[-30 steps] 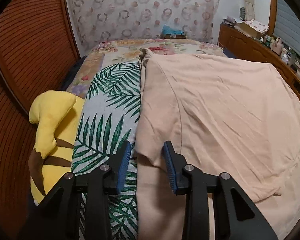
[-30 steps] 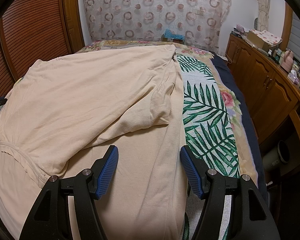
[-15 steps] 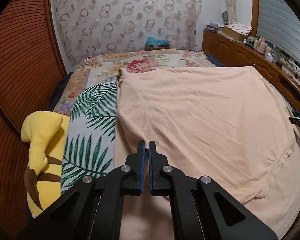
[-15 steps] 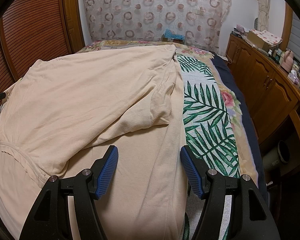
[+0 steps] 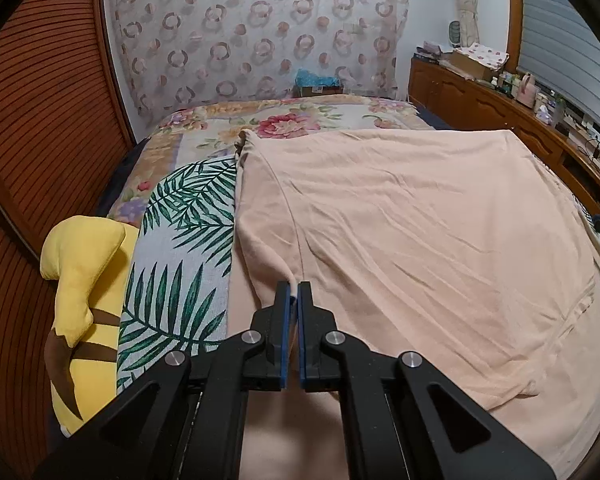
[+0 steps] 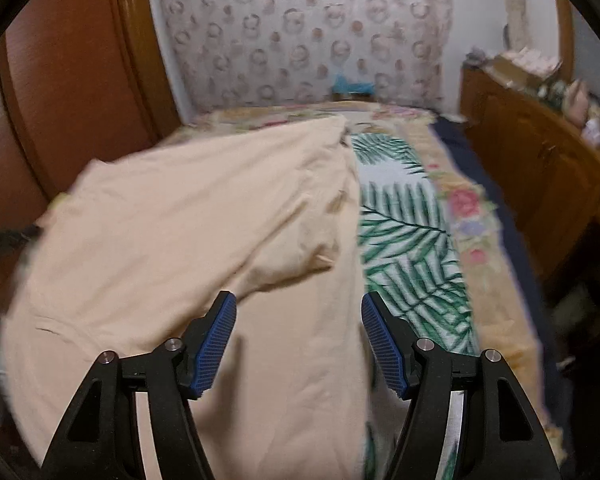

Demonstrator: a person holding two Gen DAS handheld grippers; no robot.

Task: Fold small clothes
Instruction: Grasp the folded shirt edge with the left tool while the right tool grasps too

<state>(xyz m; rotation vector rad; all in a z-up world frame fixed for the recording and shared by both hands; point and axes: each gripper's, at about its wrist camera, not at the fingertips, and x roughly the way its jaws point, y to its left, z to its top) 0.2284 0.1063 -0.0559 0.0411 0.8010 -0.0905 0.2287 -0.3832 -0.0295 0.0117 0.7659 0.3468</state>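
Peach cotton everywhere: the shirt [image 5: 400, 216] is spread across most of the bed [image 5: 284, 120], lying on a palm-leaf blanket [image 5: 180, 240] with a flowery cover under that. My left tongs [image 5: 293, 292] are pinched together on a fold of the shirt's edge near me, so the cloth peaks up right at the tips. My right tongs [image 6: 298, 320] are wide apart, hanging just over the near part of the shirt [image 6: 204, 232] with nothing between them; that view is pretty blurry. A sleeve is folded over the body there. A yellow plush toy [image 5: 84, 280] sits off the blanket's left edge, against the wooden slatted wall [image 5: 32, 128].
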